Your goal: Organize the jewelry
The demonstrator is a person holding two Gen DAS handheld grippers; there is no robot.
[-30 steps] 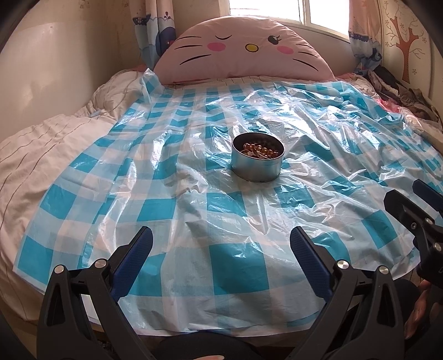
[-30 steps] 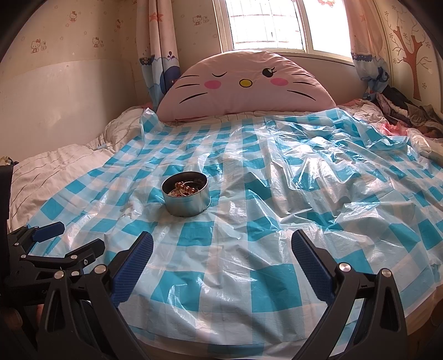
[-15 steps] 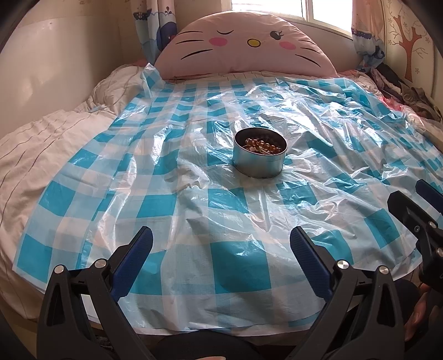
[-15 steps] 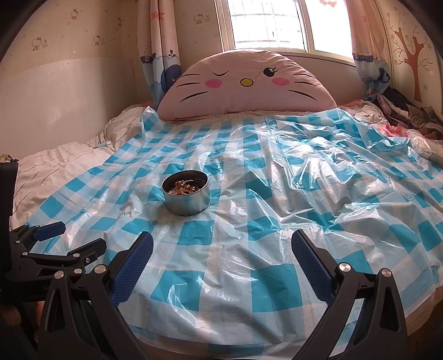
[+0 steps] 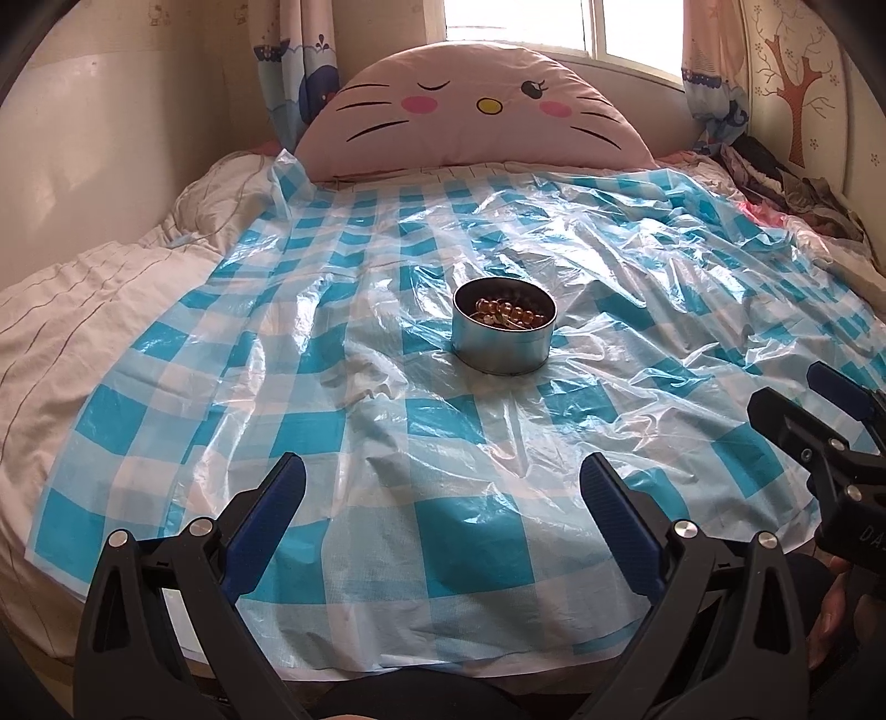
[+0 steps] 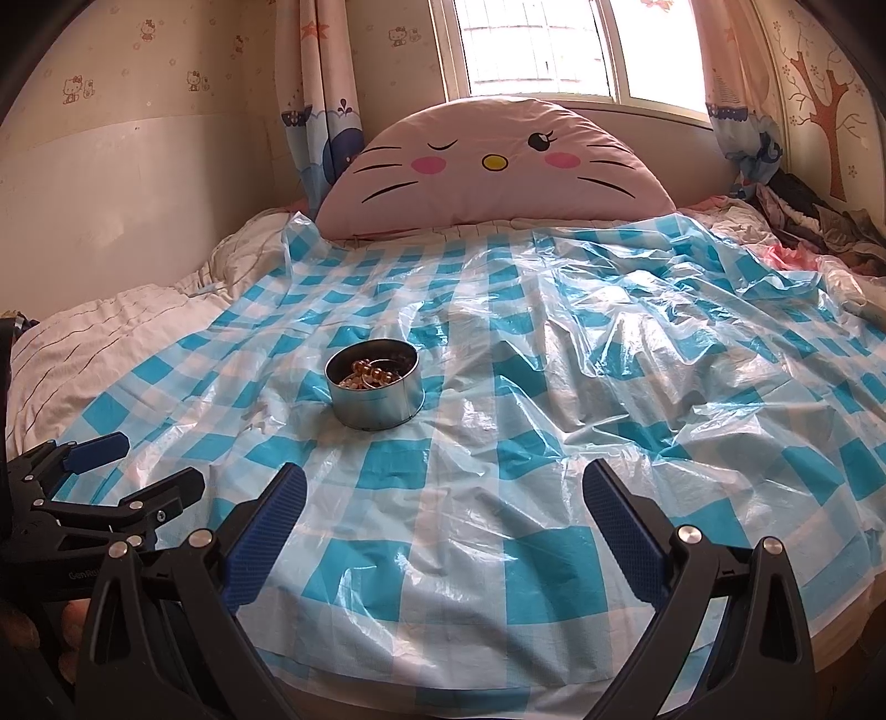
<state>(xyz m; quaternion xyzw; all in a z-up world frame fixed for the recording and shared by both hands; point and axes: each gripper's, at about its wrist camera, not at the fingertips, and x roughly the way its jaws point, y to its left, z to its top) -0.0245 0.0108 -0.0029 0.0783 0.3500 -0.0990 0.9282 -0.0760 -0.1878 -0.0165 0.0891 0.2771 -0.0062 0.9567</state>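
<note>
Both tools hover low over the near edge of the bed, and both stand released: the left tool [image 5: 443, 498] has its blue ribbed pads spread wide with nothing between them, and the right tool [image 6: 446, 507] matches it, pads apart and gripping nothing. Each shows up in the other's camera too, black frames with silver bolts, the right one at the left tool's right flank, a bit of the person's hand [image 5: 830, 620] visible beneath it. Ahead lies a crinkly plastic sheet [image 5: 310, 437], blue-and-white checked, glossy and full of creases, draped over a pale striped quilt [image 5: 72, 310]. On that sheet, well clear of both tools, sits a round metal tin [image 5: 503, 343], shiny-walled and lidless, with the jewelry [image 5: 506, 317] heaped inside, amber-brown beads and some gold-toned pieces, too tangled to sort out further. Nothing stands between the tools and the tin. Beyond, a big pink cat-face cushion [image 6: 493, 166] leans at the head of the bed under a bright window [image 6: 531, 50], cartoon curtains [image 6: 318, 105] either side, and dark crumpled clothes [image 6: 814, 221] pile at the far right.
</note>
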